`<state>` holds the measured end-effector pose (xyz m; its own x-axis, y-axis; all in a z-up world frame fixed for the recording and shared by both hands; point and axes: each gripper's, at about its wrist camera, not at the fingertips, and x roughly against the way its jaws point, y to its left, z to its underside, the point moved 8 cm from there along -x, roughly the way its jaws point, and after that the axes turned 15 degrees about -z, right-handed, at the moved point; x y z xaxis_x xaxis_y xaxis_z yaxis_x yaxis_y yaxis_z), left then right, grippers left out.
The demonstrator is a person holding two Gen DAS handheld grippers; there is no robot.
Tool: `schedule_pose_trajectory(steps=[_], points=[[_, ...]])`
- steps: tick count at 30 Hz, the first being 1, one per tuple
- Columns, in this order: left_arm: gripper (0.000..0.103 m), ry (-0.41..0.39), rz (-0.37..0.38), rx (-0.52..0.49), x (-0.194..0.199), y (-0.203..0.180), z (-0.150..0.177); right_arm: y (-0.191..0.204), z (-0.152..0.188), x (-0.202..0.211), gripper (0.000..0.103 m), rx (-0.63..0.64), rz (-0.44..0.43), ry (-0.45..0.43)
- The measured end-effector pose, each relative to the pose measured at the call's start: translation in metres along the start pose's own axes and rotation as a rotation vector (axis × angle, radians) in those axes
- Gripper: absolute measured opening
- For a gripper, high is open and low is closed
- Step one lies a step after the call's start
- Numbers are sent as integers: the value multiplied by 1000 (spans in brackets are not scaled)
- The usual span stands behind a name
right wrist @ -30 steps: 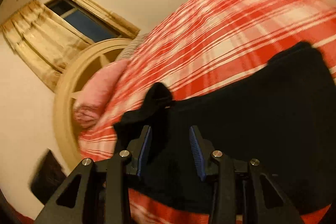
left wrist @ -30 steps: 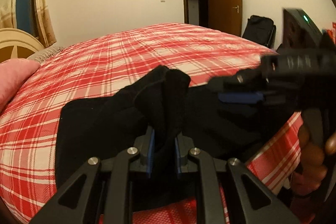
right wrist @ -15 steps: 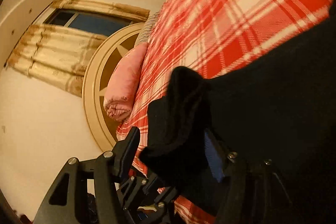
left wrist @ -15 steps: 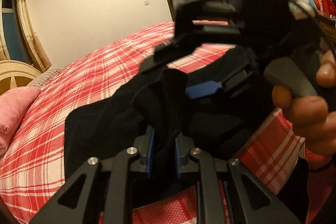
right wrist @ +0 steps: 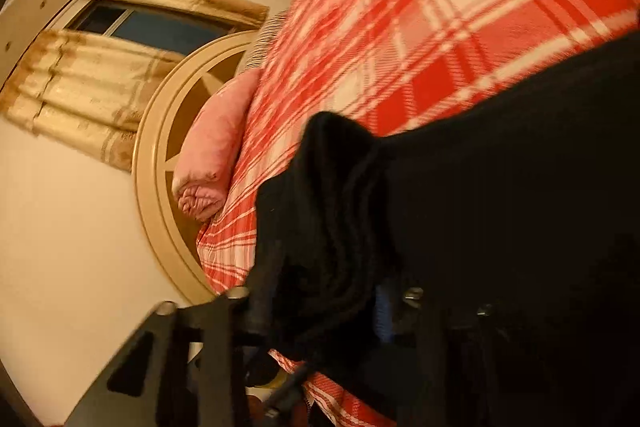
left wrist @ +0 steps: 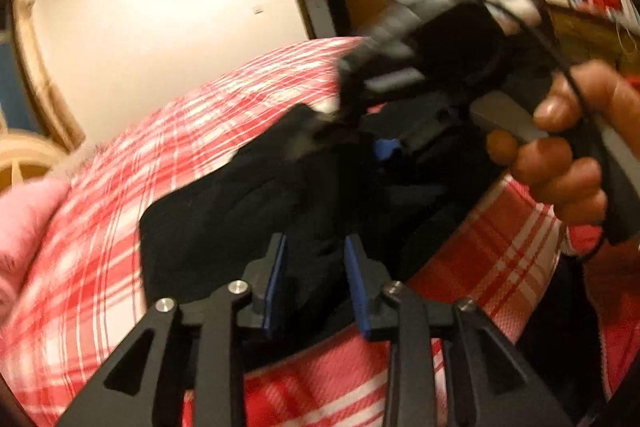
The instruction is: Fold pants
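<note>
1. The black, soft-knit pants (left wrist: 224, 223) lie bunched on the bed's red-and-white plaid cover (left wrist: 80, 307), near its edge, with one gathered ridge raised off the cover.
2. The left gripper (left wrist: 314, 281) has its blue-padded fingers (left wrist: 276, 283) clamped on that raised fold of black cloth, which fills the gap between them.
3. The right gripper (right wrist: 324, 303) seems to be closed on a thick wad of the same fabric. The cloth hides the fingers in its own view and the left view is blurred, so I read it as a grip rather than see it plainly.
4. The person's right hand (left wrist: 560, 155) squeezes that tool's handle, just beside the left gripper's hold.
5. Likely trouble: both holds sit on bunched layers, so a pull could drag only the top layer and leave the fold crooked.
6. The two tools are close together. Spreading them unevenly could twist the fabric or knock one tool against the other.
7. The pants sit near the bed edge, so a slipped grip could let them slide off the cover.
8. A pink pillow (right wrist: 216, 147) lies well apart, by the cream headboard (right wrist: 160, 155).
</note>
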<state>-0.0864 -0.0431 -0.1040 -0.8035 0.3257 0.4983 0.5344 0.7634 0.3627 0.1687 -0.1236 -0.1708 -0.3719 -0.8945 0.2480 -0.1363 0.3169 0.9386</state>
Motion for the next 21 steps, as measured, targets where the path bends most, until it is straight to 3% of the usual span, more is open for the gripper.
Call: schedule_pose_trajectory(steps=[4,9,12,16,18,21], points=[[41,50,6,230,-1,49,2,2,3,2,27,42,26,12],[67,135,-101,494,-14,115,9,18,15,-1,27,263,155,56],[69,210,-188,532,-28,130,19,28,22,-4,27,407,248,72],[71,300,-195,521,-38,121,33,45,38,0,27,593,301,130],[74,333,-209,491,-49,113,35,41,37,3,27,582,306,132],[76,361,-227,484,-52,109,41,26,27,5,30,449,262,104]])
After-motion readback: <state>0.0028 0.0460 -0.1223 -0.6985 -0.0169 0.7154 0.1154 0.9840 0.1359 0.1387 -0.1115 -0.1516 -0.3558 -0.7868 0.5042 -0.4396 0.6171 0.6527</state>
